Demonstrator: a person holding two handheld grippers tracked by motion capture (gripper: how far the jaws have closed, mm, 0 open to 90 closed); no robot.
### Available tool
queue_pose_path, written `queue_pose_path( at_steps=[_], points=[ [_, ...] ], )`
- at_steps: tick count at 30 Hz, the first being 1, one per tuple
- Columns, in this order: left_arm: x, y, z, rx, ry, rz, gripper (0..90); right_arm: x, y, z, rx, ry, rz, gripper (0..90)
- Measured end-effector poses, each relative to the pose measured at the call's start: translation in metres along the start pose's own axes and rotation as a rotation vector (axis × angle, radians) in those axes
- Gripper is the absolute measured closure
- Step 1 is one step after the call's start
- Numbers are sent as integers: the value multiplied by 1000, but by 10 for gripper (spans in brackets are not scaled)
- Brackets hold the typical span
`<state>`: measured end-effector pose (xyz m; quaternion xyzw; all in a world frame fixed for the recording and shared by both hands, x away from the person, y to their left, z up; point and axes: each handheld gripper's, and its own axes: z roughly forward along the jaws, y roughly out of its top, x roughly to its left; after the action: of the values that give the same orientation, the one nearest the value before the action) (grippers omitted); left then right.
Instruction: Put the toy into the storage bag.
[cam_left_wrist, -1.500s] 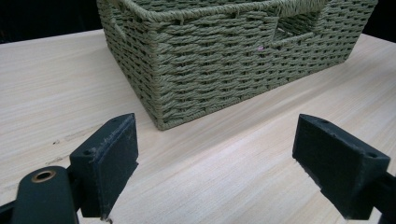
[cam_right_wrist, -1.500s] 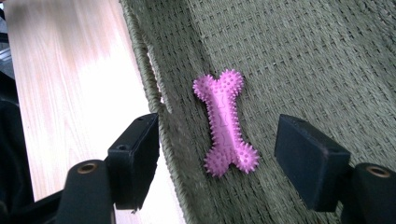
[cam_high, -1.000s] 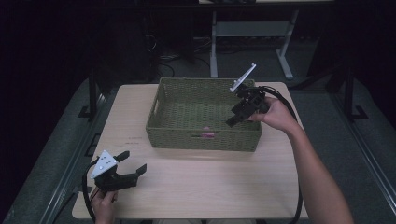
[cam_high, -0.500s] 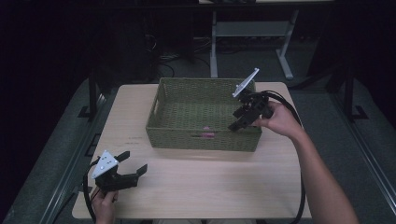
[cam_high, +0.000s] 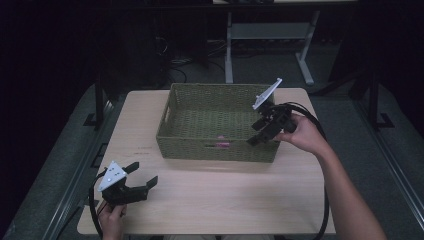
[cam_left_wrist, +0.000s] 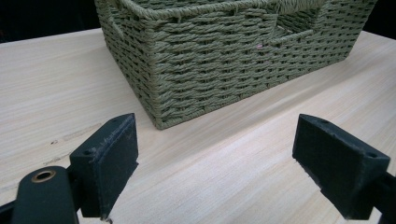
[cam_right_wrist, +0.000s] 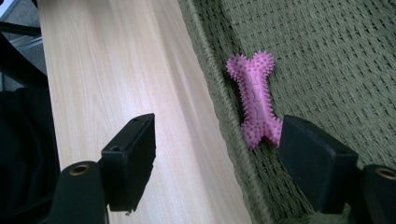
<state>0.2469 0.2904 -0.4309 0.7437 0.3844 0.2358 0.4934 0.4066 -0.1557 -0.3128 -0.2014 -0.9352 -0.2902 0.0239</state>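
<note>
Pink spiky rubber bone (cam_right_wrist: 256, 99) lying inside green woven rectangular basket (cam_high: 190, 107), against its near wall. Right gripper (cam_high: 261, 131) above, spread wide, empty. Left gripper (cam_high: 141, 178) spread wide, empty, over pale wooden table (cam_high: 210, 195).

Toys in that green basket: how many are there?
1. A pink spiky bone toy lies on the floor of the woven basket, against its near wall. Part of the basket floor is hidden, so more could be there.

Woven basket (cam_high: 215, 145) on wooden table (cam_high: 225, 200)
</note>
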Motion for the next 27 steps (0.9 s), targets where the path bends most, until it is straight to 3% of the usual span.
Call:
queue_pose_path(
  at_steps=[27],
  points=[
    [-1, 0, 1, 2, -1, 3, 138, 23, -36, 12, -3, 5, -11, 265]
  ],
)
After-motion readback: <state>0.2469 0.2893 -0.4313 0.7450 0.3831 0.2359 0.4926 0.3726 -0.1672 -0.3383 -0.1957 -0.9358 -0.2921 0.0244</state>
